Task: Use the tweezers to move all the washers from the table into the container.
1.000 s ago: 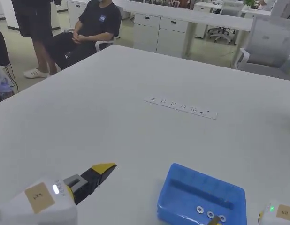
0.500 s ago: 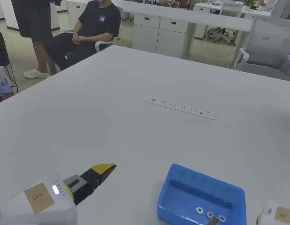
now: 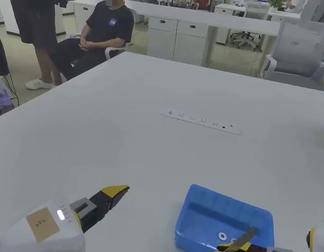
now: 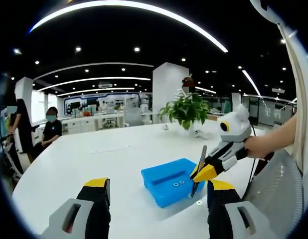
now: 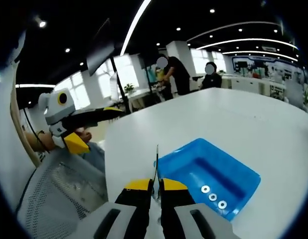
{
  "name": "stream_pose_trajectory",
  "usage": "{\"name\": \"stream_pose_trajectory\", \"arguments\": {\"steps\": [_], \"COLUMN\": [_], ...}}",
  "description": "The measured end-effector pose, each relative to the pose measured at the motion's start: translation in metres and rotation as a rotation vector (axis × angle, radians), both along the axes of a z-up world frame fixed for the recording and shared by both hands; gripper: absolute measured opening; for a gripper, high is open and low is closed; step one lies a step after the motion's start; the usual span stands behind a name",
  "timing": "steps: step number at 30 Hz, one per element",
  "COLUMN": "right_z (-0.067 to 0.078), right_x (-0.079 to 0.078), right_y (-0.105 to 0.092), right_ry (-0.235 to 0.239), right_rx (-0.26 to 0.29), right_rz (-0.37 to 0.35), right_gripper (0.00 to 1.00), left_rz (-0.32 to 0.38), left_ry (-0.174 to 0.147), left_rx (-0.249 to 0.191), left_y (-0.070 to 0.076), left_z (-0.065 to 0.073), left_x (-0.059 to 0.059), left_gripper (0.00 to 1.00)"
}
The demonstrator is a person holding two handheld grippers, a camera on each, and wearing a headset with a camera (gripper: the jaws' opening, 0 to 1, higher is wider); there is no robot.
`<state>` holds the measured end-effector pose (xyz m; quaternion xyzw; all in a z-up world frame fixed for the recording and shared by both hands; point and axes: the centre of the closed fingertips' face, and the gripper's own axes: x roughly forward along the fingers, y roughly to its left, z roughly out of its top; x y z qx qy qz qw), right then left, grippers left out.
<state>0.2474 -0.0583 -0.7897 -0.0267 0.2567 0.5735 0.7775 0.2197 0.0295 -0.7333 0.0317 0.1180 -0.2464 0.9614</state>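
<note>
Over the white table [image 3: 151, 152], our right gripper [image 5: 155, 185] pinches metal tweezers [image 5: 156, 167]; silver washers [image 5: 213, 197] lower-right, inside blue plastic container [image 5: 194, 164]; left gripper [image 4: 159, 184] agape.

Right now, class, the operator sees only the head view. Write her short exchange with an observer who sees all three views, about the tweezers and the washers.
Operator: Is the right gripper gripping the tweezers?
Observer: Yes, the right gripper view shows its jaws shut on them.
Operator: How many washers are in the container?
Observer: Three, in a row.
</note>
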Motion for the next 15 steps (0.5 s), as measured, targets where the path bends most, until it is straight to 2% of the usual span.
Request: {"name": "stream_pose_trajectory", "arguments": {"steps": [8, 15], "right_z": [0.025, 0.035], "right_x": [0.009, 0.022], "right_y": [-0.002, -0.003], "right_ry": [-0.001, 0.002], "right_rx": [0.074, 0.11], "right_rz": [-0.017, -0.052], "right_gripper": [0.03, 0.03], "left_rz": [-0.001, -0.009], "left_ry": [0.002, 0.008], "left_rx": [0.0, 0.004], "left_y": [0.0, -0.001], "left_z": [-0.001, -0.002], "left_x": [0.0, 0.0], "left_gripper": [0.81, 0.81]}}
